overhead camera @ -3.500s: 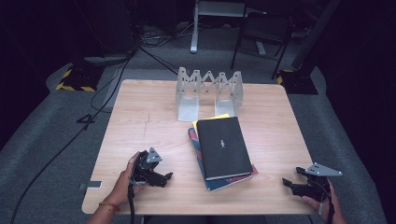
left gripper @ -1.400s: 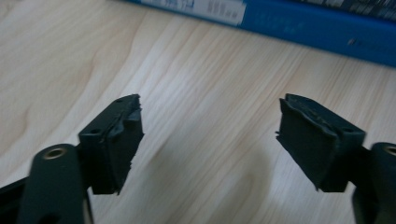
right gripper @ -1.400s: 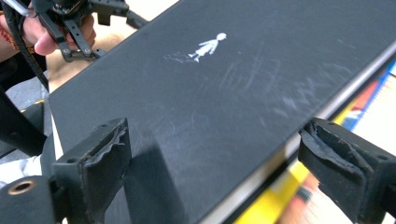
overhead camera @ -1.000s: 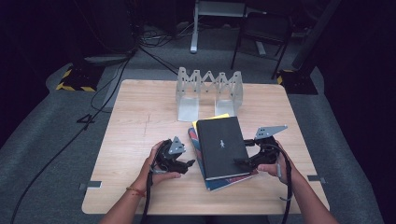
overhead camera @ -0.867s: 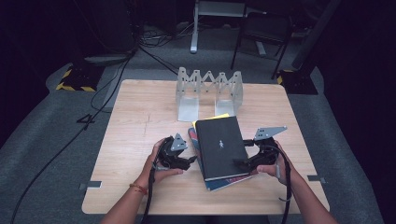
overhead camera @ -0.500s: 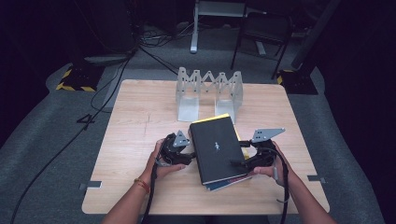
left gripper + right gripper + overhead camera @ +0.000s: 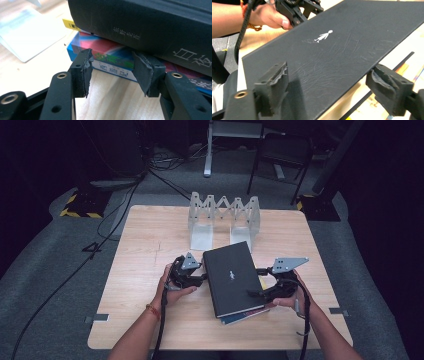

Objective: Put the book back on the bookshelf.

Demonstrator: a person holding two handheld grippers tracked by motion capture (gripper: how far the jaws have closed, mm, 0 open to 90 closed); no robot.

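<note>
A thick black book with a small white figure on its cover lies tilted on a stack of coloured books. My right gripper is at its right edge, one jaw on the cover and one under the edge, shut on it. My left gripper is at the stack's left side. Its jaws have just been closing and stand half open before the blue and white spine, under the black book's spine. The pads press on nothing.
A white zigzag book rack stands at the back of the wooden table. A yellow book's corner pokes out of the stack. The left hand and its gripper are just past the black cover. Cables trail off the near edge.
The left hand has moved right, up to the stack's left side. The black book has shifted slightly left and tilted on the stack, with the right gripper at its edge.
</note>
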